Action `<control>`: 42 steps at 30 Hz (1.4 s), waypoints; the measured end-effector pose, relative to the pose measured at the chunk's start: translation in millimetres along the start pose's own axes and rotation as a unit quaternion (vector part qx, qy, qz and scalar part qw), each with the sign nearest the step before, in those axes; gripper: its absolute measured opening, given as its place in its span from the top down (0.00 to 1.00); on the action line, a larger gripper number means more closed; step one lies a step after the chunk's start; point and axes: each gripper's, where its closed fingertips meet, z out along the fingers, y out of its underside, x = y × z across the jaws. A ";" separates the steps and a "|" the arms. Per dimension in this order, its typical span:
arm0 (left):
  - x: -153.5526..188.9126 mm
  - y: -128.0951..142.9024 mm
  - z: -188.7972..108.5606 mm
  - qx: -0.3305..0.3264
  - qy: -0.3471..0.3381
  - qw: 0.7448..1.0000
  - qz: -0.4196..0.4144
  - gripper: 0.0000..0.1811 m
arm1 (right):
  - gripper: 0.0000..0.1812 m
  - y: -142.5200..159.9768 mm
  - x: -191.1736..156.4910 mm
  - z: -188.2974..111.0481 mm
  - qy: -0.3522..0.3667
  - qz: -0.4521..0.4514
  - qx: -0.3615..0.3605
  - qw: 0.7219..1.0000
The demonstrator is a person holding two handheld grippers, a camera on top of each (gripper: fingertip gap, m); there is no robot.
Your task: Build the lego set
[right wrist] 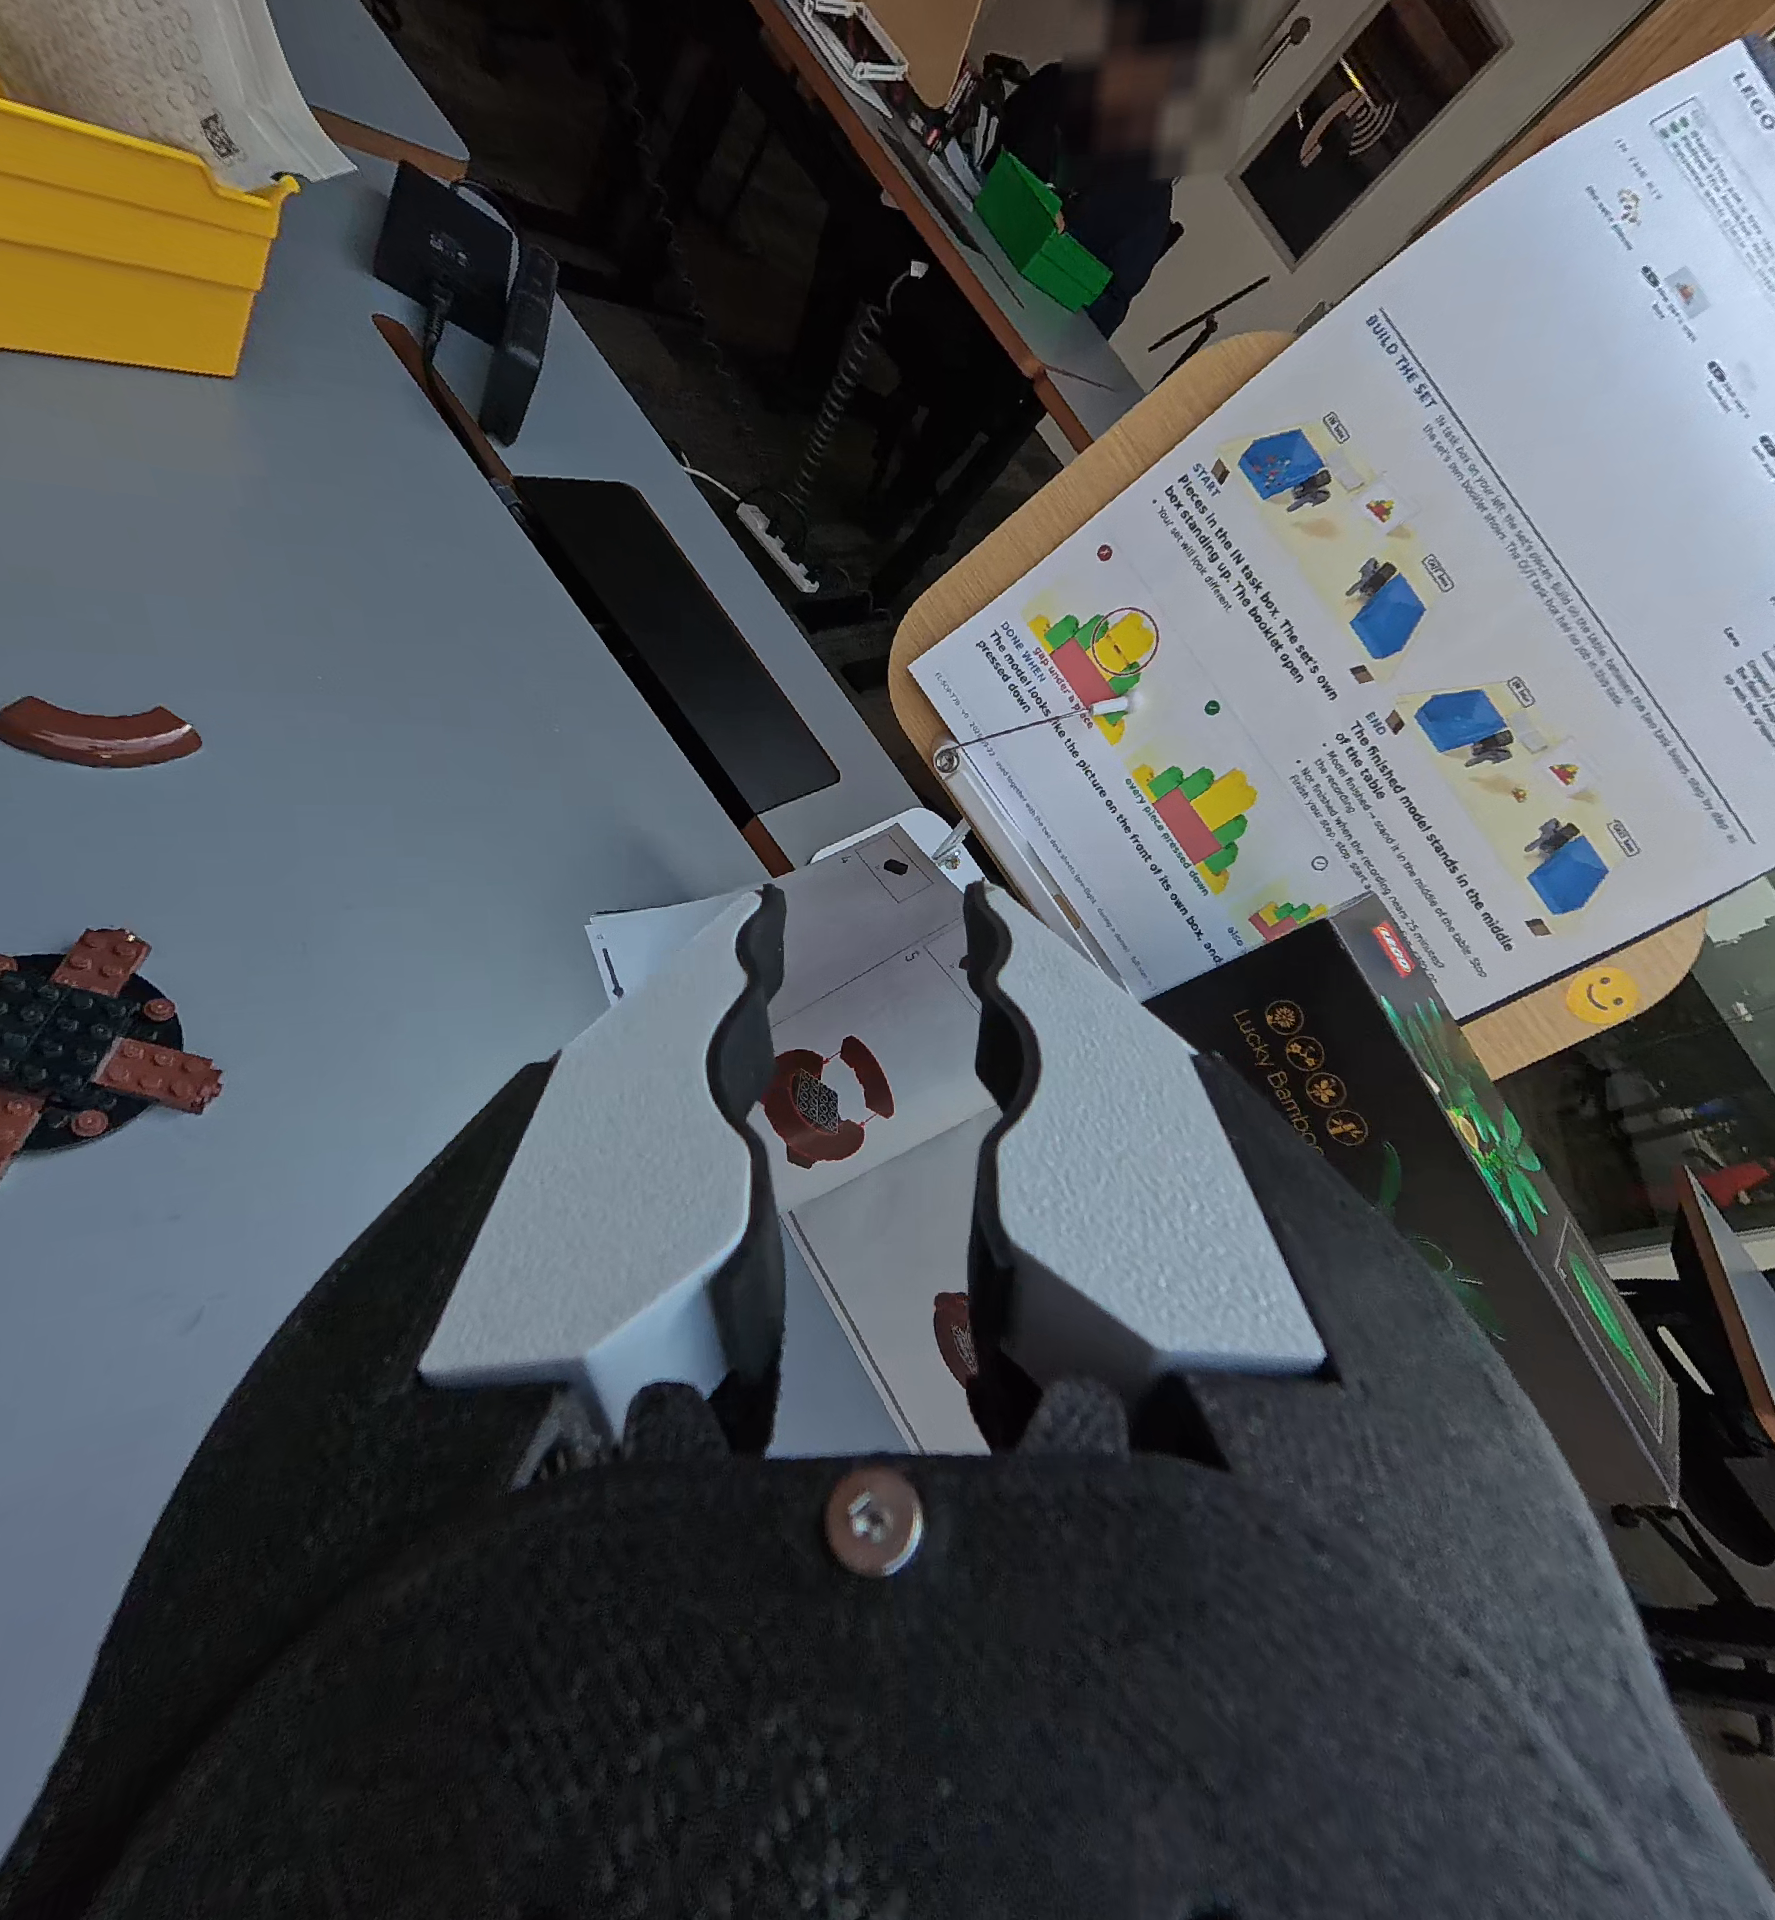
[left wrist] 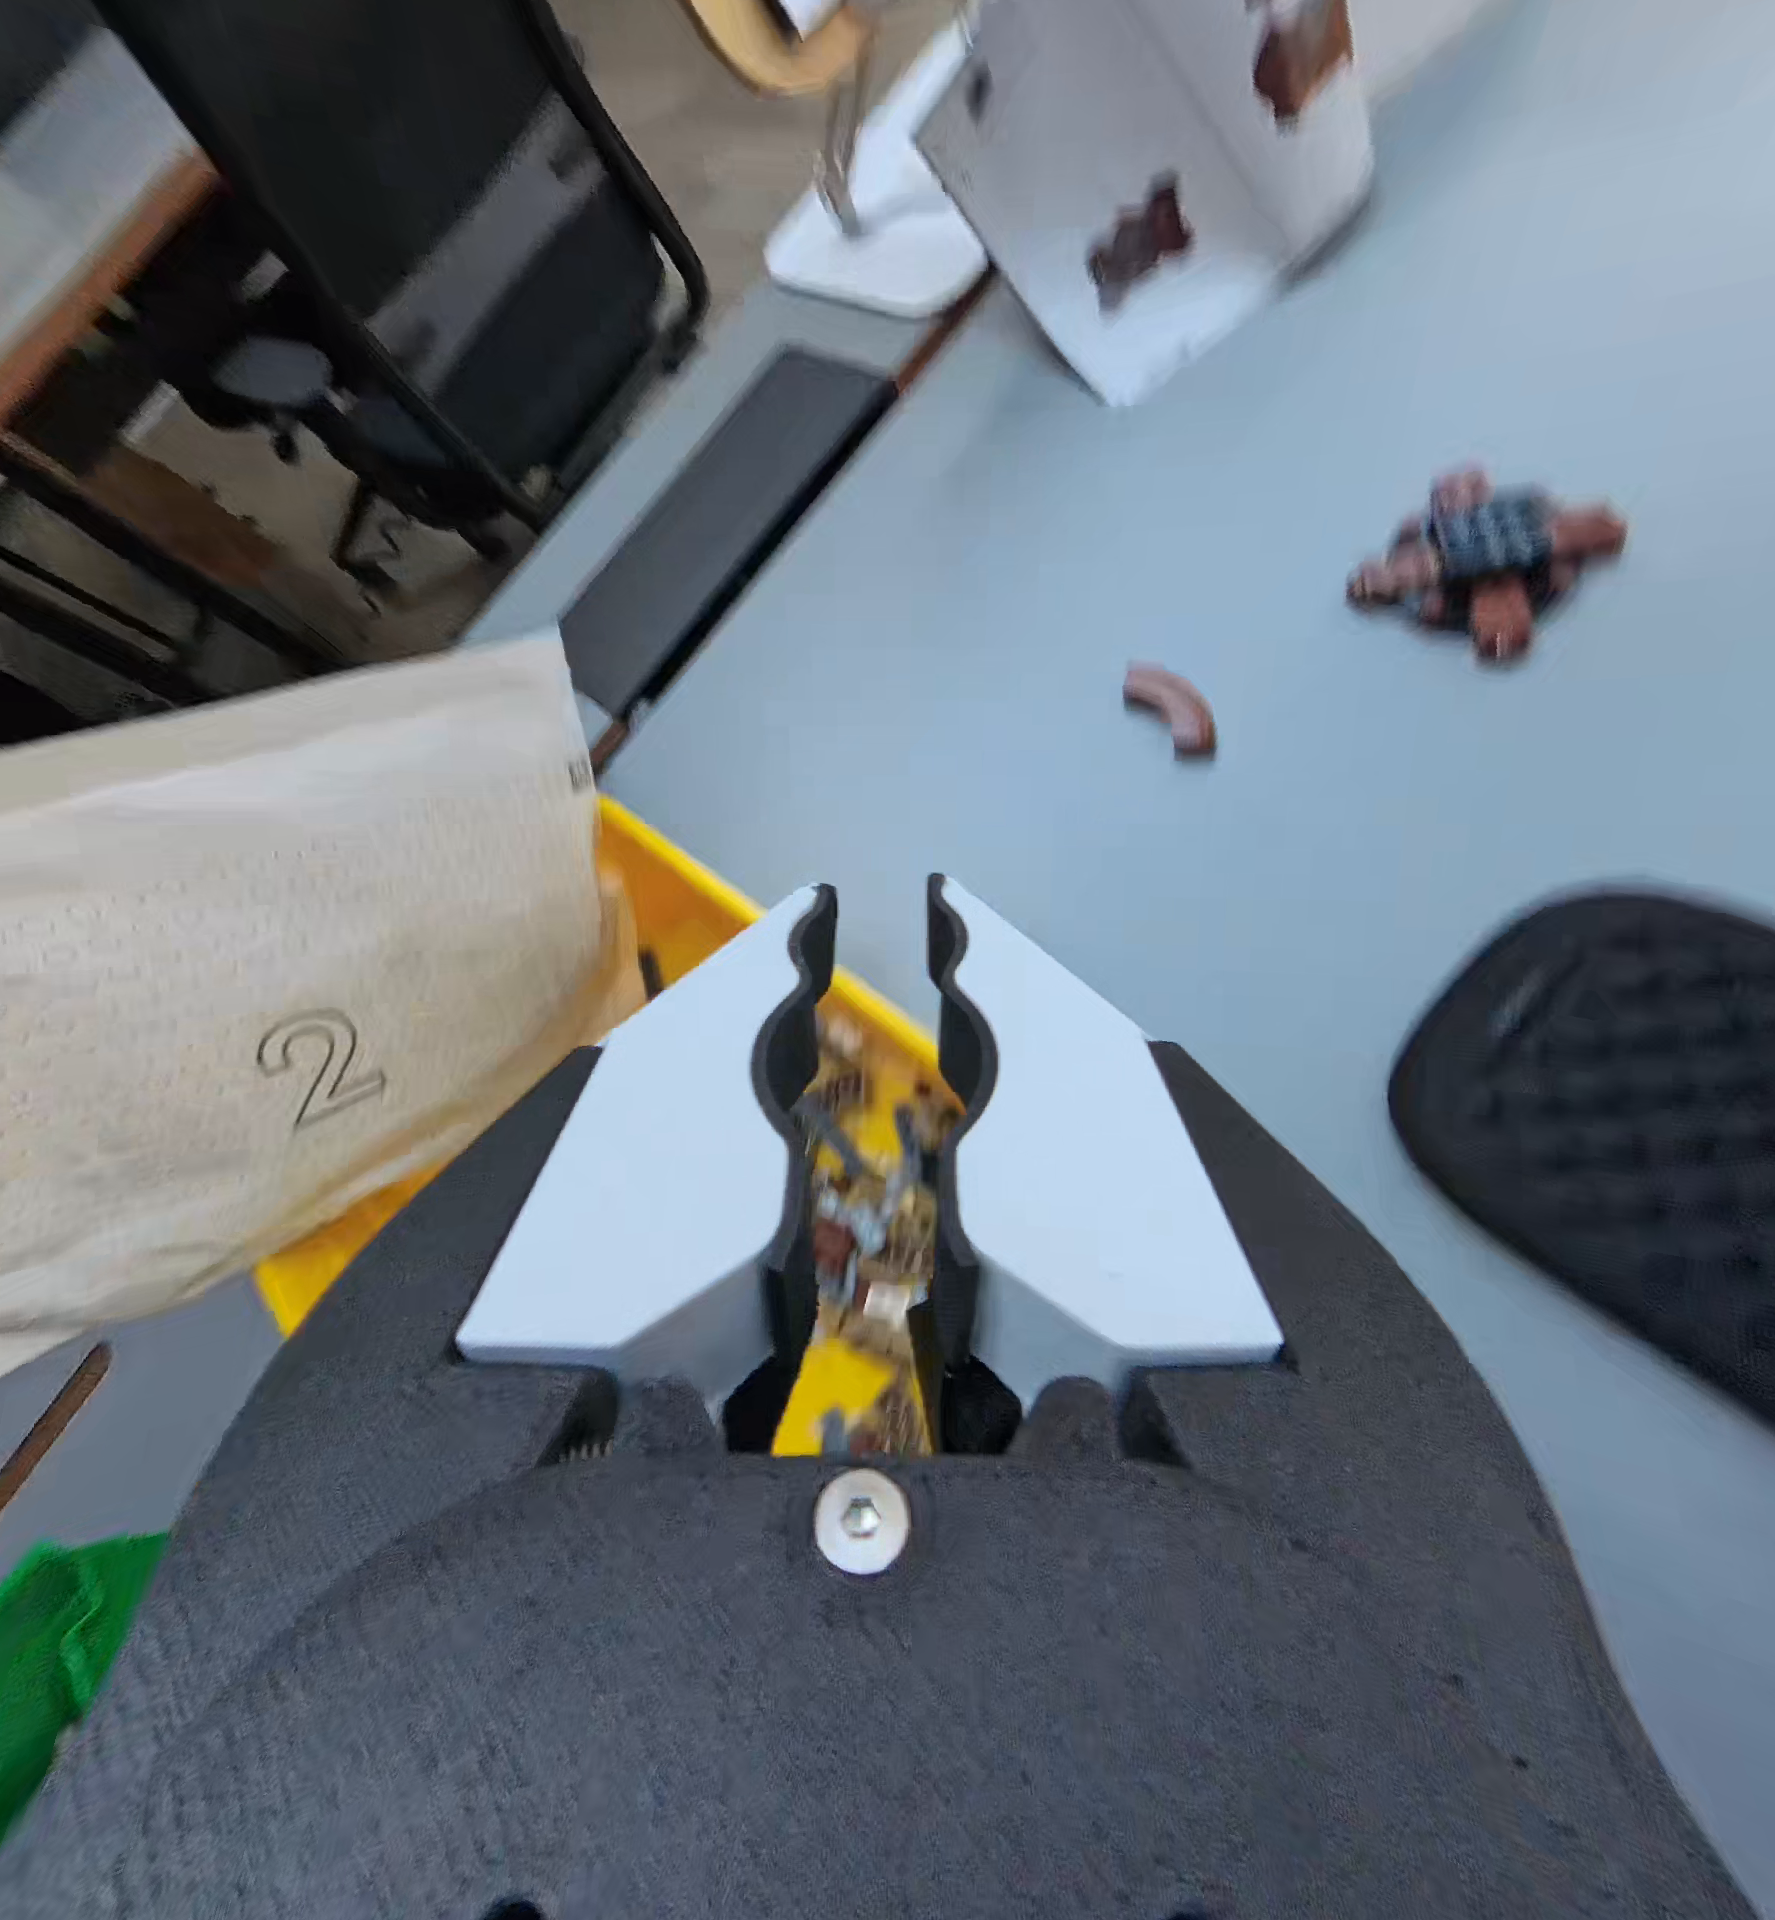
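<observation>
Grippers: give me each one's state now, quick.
Left gripper: open, empty, above the yellow plastic tray of bricks.
Right gripper: open, empty, above the open instruction booklet.

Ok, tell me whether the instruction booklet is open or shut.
Open. In the right wrist view the instruction booklet lies spread on the table, printed build-step pictures facing up between the right gripper's parted jaws.

One curved brown piece [right wrist: 95, 734] lies loose at the left of the right wrist view. One part-built base [right wrist: 52, 1055] sits lower left, with four brown plates crossing one black disc. One yellow bin [right wrist: 83, 260] fills the upper left corner. One open booklet [right wrist: 862, 1039], one black set box [right wrist: 1402, 1164] and one printed sheet [right wrist: 1485, 540] stand right of centre. One white paper bag [left wrist: 239, 987] shows at the left in the left wrist view.
</observation>
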 end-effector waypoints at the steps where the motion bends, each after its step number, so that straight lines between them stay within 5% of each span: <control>1: -4.1 29.9 -9.7 -0.076 0.049 0.996 -0.013 0.93 | 0.81 -1.1 -1.3 2.6 -0.001 -0.003 -0.001 1.000; 4: -21.8 103.8 -19.2 -0.255 0.109 0.956 -0.096 0.88 | 0.81 -4.9 -6.1 9.0 -0.002 -0.019 -0.006 1.000; 11: -37.1 203.9 -16.4 -0.455 0.075 0.885 -0.065 0.81 | 0.81 8.3 7.3 1.2 0.024 -0.007 -0.032 0.999; 24: -30.6 214.0 -3.2 -0.445 0.067 0.878 -0.163 0.80 | 0.82 51.3 104.5 -95.8 0.190 0.119 -0.015 0.974; 42: -26.3 215.0 8.5 -0.458 0.064 0.851 -0.251 0.83 | 0.82 67.1 103.9 -80.3 0.157 0.132 -0.024 0.978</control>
